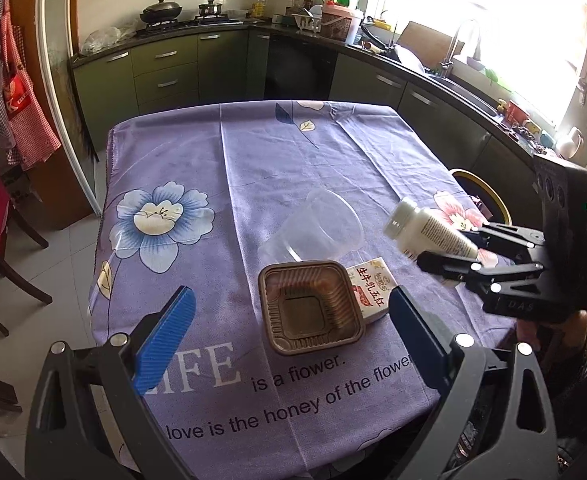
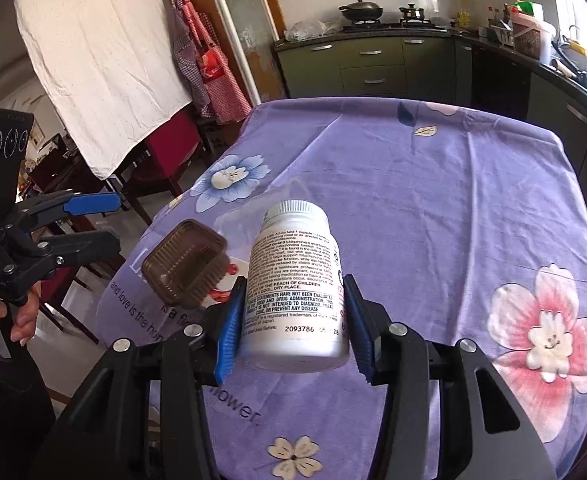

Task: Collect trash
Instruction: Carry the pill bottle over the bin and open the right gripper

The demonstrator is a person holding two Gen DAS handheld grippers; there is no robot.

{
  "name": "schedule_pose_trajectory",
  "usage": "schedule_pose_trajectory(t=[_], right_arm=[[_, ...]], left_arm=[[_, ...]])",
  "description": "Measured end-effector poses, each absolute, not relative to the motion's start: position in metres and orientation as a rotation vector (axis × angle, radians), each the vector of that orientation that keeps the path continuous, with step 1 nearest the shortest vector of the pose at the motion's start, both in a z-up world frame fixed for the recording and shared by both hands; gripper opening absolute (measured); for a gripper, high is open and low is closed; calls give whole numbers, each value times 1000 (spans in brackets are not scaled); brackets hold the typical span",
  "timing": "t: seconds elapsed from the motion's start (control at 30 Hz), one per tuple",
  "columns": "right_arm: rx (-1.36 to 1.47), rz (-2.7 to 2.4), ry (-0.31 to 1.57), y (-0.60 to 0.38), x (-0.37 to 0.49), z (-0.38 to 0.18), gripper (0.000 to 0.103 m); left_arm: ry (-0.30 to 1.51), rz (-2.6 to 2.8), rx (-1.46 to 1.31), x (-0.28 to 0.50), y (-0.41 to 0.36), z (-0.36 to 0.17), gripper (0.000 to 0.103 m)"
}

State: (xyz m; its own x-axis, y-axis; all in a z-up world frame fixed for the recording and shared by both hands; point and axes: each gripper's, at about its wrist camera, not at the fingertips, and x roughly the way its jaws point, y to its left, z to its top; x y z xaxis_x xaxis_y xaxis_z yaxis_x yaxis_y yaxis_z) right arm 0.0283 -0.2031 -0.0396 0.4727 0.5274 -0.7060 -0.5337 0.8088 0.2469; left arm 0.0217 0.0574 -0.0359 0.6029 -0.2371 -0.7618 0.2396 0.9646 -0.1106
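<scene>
- The table (image 1: pixel 293 168), draped in a purple flowered cloth, fills the middle of a kitchen; dark green cabinets (image 1: pixel 165 68) and a cluttered counter run behind it and along the window side.
- A round bin with a yellow rim (image 1: pixel 489 192) shows just past the table's right edge, partly hidden behind the right gripper.
- A clear plastic tub (image 1: pixel 313 228) lies tilted on the cloth and looks empty.
- A brown square plastic tray (image 1: pixel 309 308), nothing in it, sits partly over a small milk carton (image 1: pixel 369 288) lying flat.
- The left gripper (image 1: pixel 289 332) hovers with its blue pads wide apart, the tray between them but untouched.
- The right gripper (image 2: pixel 293 320) is clamped on a white pill bottle (image 2: pixel 293 284), lifted clear of the cloth; its contents cannot be seen.
</scene>
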Motion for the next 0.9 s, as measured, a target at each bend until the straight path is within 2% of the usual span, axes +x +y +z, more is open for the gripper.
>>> schedule_pose_trajectory(t=[0.27,0.47,0.73,0.83,0.9], right_arm=[[88,191,816,-369,68,-27,47],[186,-95,935,-495,114,-69,47],[256,-197,1033,-553,148,-124,47],[275,-215,1025,-558,149,-129,57],[278,-231,1004,-555,143,-124,57]], left_arm=[[882,-301,1,29,46,-37,93],[891,-306,9,32,39,-40,93],[906,-303,15,36,34,-41,93],[909,-313,21,37,30,-42,93],[910,-319,19,37,28,-42,93]])
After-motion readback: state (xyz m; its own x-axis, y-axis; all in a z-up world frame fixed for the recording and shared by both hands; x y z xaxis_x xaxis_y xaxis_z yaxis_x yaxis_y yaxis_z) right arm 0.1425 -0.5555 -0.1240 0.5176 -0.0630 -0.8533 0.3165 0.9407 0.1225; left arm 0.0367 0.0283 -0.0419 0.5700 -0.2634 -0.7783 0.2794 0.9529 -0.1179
